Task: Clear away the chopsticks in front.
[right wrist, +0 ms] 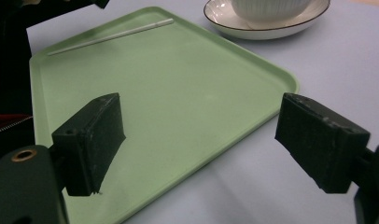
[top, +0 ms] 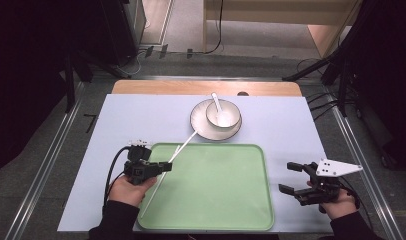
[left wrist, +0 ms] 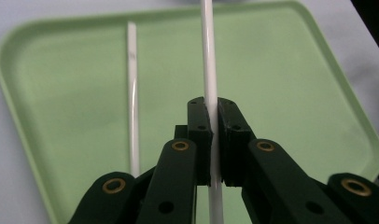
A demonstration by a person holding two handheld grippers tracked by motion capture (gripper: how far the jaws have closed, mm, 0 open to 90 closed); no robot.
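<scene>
A lab or recording studio rather than a home: the pale blue sheet-covered wooden table [top: 141, 115] stands on grey carpet between metal floor rails [top: 43, 165]. Behind the table, black cables [top: 218, 35] trail across the floor; black stand legs [top: 316, 67] rise beside its far right corner.

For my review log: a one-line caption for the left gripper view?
Left gripper clamps one white chopstick above the green tray; a second chopstick lies on it.

chopstick [left wrist: 209, 56]: glossy white plastic | tray [left wrist: 295, 93]: matt green plastic | fingers [right wrist: 92, 140]: rough black
</scene>
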